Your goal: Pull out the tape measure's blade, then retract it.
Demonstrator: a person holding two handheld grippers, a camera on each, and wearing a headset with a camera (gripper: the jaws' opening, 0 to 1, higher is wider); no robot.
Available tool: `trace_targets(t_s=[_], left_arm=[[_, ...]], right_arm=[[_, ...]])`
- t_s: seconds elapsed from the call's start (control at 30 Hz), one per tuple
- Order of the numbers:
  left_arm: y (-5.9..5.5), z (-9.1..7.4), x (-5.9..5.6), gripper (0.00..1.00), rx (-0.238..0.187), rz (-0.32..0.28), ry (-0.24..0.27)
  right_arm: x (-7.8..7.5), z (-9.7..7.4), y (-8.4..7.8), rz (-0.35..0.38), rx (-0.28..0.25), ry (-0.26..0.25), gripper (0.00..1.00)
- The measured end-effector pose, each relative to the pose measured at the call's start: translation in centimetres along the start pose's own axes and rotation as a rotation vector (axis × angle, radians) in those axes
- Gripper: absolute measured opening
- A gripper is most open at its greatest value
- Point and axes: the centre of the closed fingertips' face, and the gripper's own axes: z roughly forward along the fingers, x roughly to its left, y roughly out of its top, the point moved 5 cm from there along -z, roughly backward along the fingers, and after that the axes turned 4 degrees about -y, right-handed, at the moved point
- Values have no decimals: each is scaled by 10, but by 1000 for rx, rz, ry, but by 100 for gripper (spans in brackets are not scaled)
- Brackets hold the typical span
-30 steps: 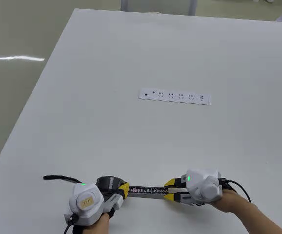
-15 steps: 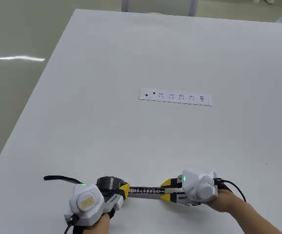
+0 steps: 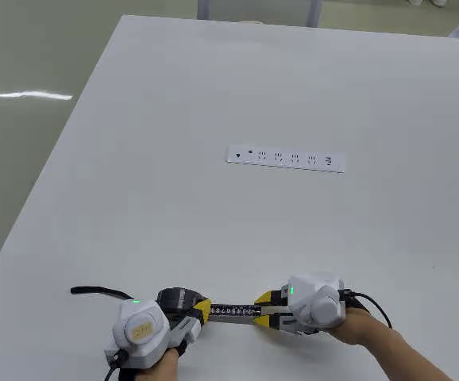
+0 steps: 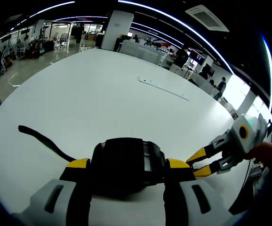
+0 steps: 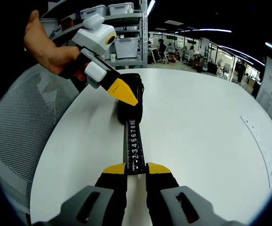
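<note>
The black tape measure (image 3: 175,299) lies near the table's front edge, and my left gripper (image 3: 191,313) is shut on its case. In the left gripper view the case (image 4: 126,162) sits tight between the yellow-tipped jaws of the left gripper (image 4: 126,165). A short length of blade (image 3: 231,309) runs right from the case to my right gripper (image 3: 261,310), which is shut on the blade's end. In the right gripper view the numbered blade (image 5: 133,139) leads from the right gripper (image 5: 136,168) to the case (image 5: 130,101), with the left gripper (image 5: 103,66) over it.
A white power strip (image 3: 285,158) lies flat in the middle of the white table (image 3: 214,103). The tape measure's black wrist strap (image 3: 94,290) trails left from the case. The table's left edge drops to the floor, and a mesh chair (image 5: 28,141) stands beside the table.
My right gripper has moved left toward the case with the blade's end in it, so the exposed blade is shorter. The left gripper and the case have stayed put.
</note>
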Motion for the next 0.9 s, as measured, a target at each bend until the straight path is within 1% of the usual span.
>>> trace_targets(t_s=[0.47, 0.57, 0.9], left_arm=[[0, 0, 1, 59, 1, -3, -1], [0, -1, -1, 59, 0, -4, -1], [0, 0, 1, 59, 0, -14, -3]], right_arm=[[2, 12, 9, 2, -10, 6, 13], [2, 16, 11, -1, -11, 6, 13], [4, 24, 19, -6, -19, 14, 13]])
